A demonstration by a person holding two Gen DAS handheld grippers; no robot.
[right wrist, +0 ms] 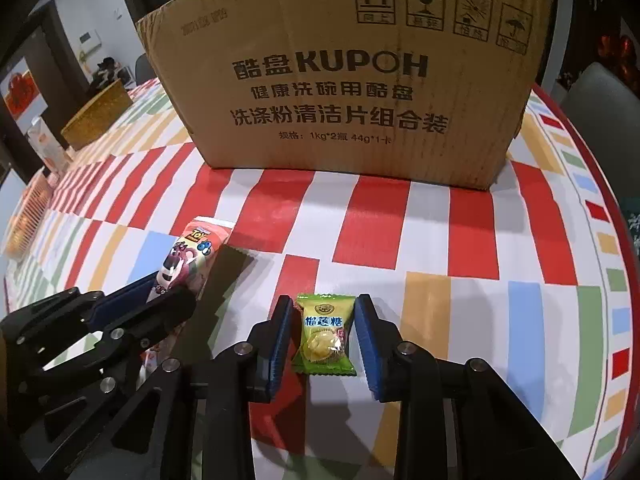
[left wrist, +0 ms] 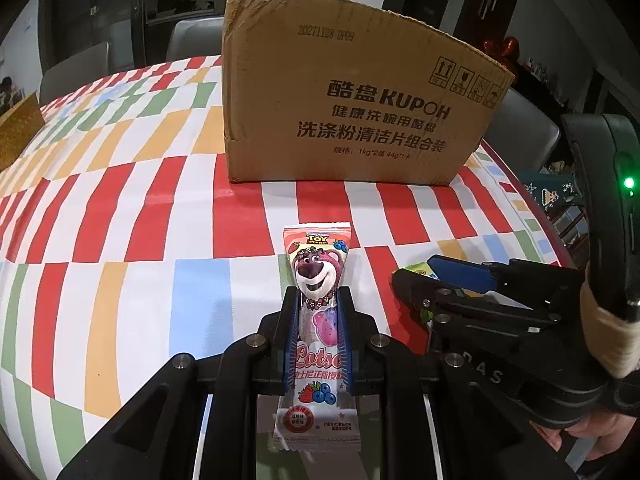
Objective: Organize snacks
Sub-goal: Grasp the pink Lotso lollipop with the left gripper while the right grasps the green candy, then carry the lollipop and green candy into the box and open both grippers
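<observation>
A long pink Lotso snack packet (left wrist: 318, 280) lies between the fingers of my left gripper (left wrist: 318, 300), which is shut on it just above the tablecloth. It also shows in the right wrist view (right wrist: 188, 260), with the left gripper (right wrist: 168, 296) around it. A small green durian candy (right wrist: 324, 334) lies on the cloth between the fingers of my right gripper (right wrist: 325, 312), which is open around it, pads apart from the wrapper. In the left wrist view the right gripper (left wrist: 416, 272) is at the right, over the green candy (left wrist: 416, 270). A brown KUPOH cardboard box (left wrist: 340, 92) stands behind; it also shows in the right wrist view (right wrist: 340, 72).
The table has a checked red, white, blue and orange cloth (right wrist: 440, 240). A golden box (right wrist: 98, 114) and an orange carton (right wrist: 44, 140) stand at the far left. Grey chairs (left wrist: 192, 36) stand behind the table. The table edge curves at the right (right wrist: 616, 220).
</observation>
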